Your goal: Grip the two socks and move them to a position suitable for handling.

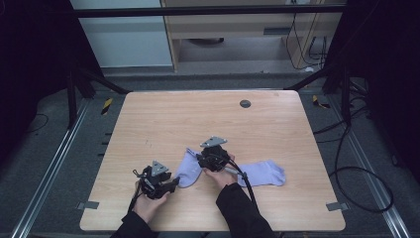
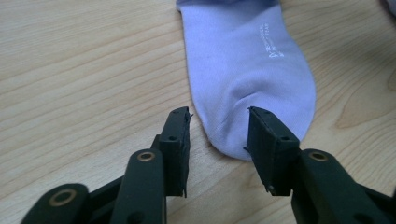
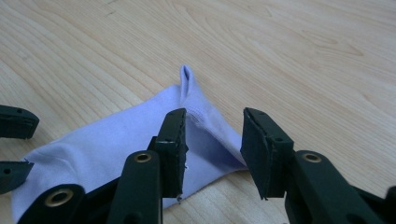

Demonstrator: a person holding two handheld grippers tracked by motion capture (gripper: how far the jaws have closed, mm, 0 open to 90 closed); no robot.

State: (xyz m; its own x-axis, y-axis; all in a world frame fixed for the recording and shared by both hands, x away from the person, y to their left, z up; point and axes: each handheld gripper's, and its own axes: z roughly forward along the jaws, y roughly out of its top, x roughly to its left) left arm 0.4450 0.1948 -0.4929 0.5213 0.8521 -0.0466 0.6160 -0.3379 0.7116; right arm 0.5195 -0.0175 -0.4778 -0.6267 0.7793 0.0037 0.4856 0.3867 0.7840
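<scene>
Both claws are standing apart, gripping nothing: left claw [image 2: 218, 135] at the toe, right claw [image 3: 212, 140] at the cuff of the flat lilac cotton sock [image 2: 243, 70]; the second sock [image 1: 265, 173] is awaiting handling on the pale wooden tabletop [image 1: 163, 119].

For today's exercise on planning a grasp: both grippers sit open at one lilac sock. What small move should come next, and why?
Probably draw both grippers back from the lilac sock. The left gripper stands open around its toe and the right gripper open over its cuff end, neither pressing the fabric, and the sock lies flat on the table.
</scene>
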